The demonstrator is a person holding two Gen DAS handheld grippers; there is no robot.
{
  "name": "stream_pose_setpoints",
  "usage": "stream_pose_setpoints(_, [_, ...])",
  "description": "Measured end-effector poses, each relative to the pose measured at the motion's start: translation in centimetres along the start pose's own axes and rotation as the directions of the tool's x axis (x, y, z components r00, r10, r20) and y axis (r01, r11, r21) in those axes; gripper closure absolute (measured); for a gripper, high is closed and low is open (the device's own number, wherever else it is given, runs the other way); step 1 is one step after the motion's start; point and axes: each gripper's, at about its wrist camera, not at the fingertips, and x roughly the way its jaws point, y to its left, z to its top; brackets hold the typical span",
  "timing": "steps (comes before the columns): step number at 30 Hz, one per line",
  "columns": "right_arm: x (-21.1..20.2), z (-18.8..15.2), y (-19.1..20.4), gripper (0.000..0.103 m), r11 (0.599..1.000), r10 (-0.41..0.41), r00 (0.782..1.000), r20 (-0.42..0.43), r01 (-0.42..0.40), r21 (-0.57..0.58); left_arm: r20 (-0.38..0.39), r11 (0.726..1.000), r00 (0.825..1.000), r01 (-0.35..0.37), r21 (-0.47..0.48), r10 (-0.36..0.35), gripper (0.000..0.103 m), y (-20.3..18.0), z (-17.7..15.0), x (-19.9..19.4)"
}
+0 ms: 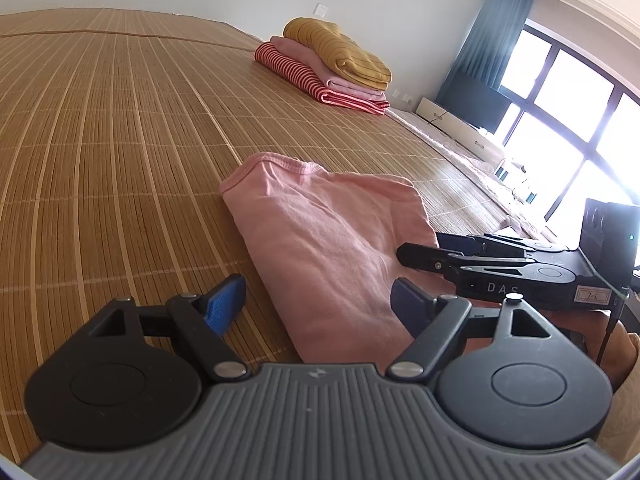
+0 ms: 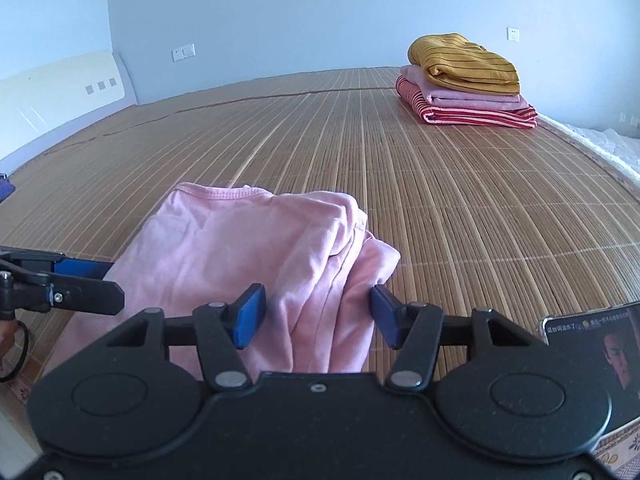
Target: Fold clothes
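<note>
A bamboo mat (image 2: 440, 184) covers the bed, and a partly folded pink garment (image 2: 248, 248) lies on it at the near edge, well apart from the stack of folded clothes (image 2: 464, 80) by the far wall. The left hand-held gripper (image 1: 318, 306) is wide open over the garment's near end. The right hand-held gripper (image 2: 318, 316) is also open, its blue pads (image 2: 250, 316) on either side of the bunched right edge, gripping nothing.

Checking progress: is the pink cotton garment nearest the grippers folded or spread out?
Folded, roughly: the pink cotton garment lies doubled into a narrow bundle, its layered edges bunched on the bamboo mat.
</note>
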Motion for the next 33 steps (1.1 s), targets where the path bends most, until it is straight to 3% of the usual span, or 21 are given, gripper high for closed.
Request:
stream_pose_setpoints(3, [0.3, 0.0, 0.0, 0.057, 1.000, 0.025, 1.000, 0.007, -0.025, -0.001, 0.002, 1.000, 1.000, 0.005, 0.007, -0.005, 0.018, 0.0, -0.1, 0.0])
stream_pose_setpoints(5, [0.4, 0.0, -0.1, 0.074, 0.999, 0.050, 0.999, 0.008, -0.050, -0.002, 0.002, 1.000, 1.000, 0.013, 0.006, -0.013, 0.017, 0.0, -0.1, 0.0])
stream_pose_setpoints(8, [0.7, 0.0, -1.2, 0.080, 0.992, 0.109, 0.994, 0.015, -0.110, 0.060, -0.004, 0.999, 1.000, 0.020, -0.029, -0.020, 0.016, 0.1, 0.1, 0.3])
stream_pose_setpoints(13, [1.1, -0.1, -3.5, 0.081, 0.959, 0.202, 0.979, 0.037, -0.205, 0.194, -0.012, 0.996, 0.999, 0.031, -0.088, -0.033, 0.020, 0.3, 0.4, 0.7])
stream_pose_setpoints(16, [1.1, -0.2, -3.4, 0.081, 0.961, 0.202, 0.978, 0.045, -0.207, 0.185, -0.017, 0.992, 0.999, 0.038, -0.123, -0.040, 0.036, 0.5, 0.6, 0.9])
stream_pose_setpoints(21, [1.2, -0.5, -3.7, 0.080, 0.952, 0.218, 0.974, 0.057, -0.225, 0.207, -0.005, 0.987, 1.000, 0.020, -0.160, -0.021, 0.075, 0.3, -0.1, 1.1])
stream_pose_setpoints(29, [0.2, -0.4, -3.9, 0.083, 0.931, 0.248, 0.961, 0.123, -0.271, 0.243, -0.012, 0.993, 1.000, 0.012, -0.115, -0.013, 0.082, -1.5, 1.5, 0.5])
stream_pose_setpoints(33, [-1.6, 1.3, -3.8, 0.083, 0.927, 0.271, 0.947, 0.175, -0.306, 0.220, 0.008, 0.999, 1.000, 0.023, -0.042, -0.022, 0.082, -3.5, 4.5, 0.1])
